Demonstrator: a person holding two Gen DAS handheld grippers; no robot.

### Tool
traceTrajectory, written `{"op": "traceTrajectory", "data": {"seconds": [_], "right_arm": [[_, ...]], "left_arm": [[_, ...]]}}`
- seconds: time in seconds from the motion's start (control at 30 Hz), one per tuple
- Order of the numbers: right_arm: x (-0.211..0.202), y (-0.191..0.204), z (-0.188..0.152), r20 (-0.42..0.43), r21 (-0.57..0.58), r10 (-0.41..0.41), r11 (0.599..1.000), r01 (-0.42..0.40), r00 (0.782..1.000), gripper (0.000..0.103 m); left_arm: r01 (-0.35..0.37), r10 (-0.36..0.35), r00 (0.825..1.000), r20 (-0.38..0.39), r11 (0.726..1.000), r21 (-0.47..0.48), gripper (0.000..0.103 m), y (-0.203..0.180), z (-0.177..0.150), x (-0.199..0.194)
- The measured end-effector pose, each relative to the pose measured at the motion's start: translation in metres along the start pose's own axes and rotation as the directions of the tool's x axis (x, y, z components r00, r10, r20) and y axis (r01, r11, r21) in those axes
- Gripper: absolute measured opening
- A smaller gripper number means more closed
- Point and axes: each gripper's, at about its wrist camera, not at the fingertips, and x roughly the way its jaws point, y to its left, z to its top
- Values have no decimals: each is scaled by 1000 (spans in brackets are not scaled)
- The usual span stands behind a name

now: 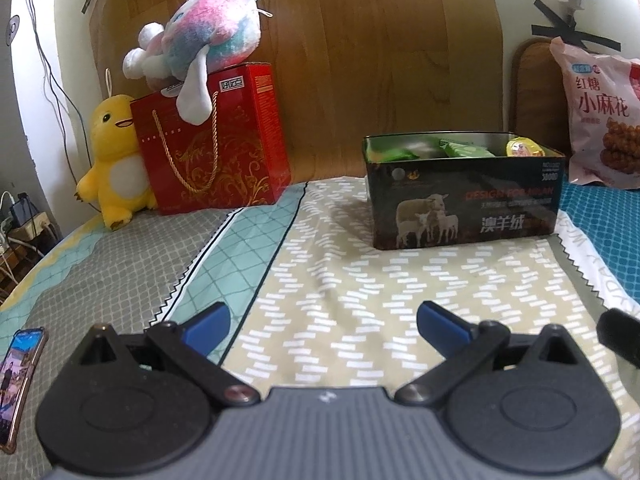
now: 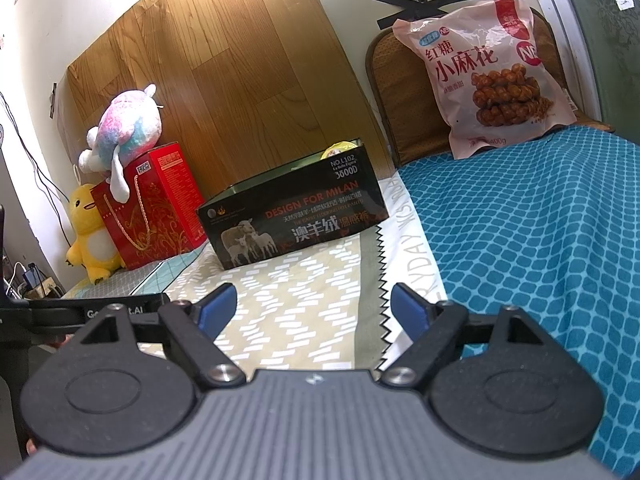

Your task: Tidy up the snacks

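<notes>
The left wrist view looked into the open tin box (image 1: 464, 192) from slightly above: green snack packets (image 1: 460, 148) lay inside it, with a round yellow-lidded cup (image 1: 525, 147) at its right end. It alone also showed a phone (image 1: 20, 384) lying on the bed's patterned sheet (image 1: 340, 300) at the lower left. The right wrist view sat lower, so the tin box (image 2: 292, 220) showed mainly its printed side with the sheep picture, and only the top of the yellow cup (image 2: 340, 149) peeked over the rim; the green packets were hidden there. That view did show the whole pink snack bag (image 2: 492, 76) leaning upright against a chair back (image 2: 384, 92) at the head of the bed, on the teal cover (image 2: 540, 240), where the left view cut it off at the frame edge. Both views caught the red gift bag (image 1: 212, 144), a yellow plush (image 1: 112, 160) beside it and a pastel plush (image 1: 208, 40) on top.

The left gripper (image 1: 324, 316) stood with its blue fingers wide apart and nothing between them, the tin box ahead and a little to the right, well apart from it. The right gripper (image 2: 314, 304) was likewise spread and empty, with the tin box ahead slightly left and the snack bag far off to the upper right. A dark object at the right edge of the left view was probably part of the other gripper.
</notes>
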Motion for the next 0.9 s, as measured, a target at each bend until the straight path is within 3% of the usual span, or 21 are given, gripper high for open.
{"op": "traceTrajectory", "data": {"seconds": [0.9], "right_arm": [[1, -1, 0, 0, 11, 12, 1000, -12, 1000, 87]], "left_arm": [[9, -8, 999, -41, 999, 39, 103, -4, -3, 9]]}}
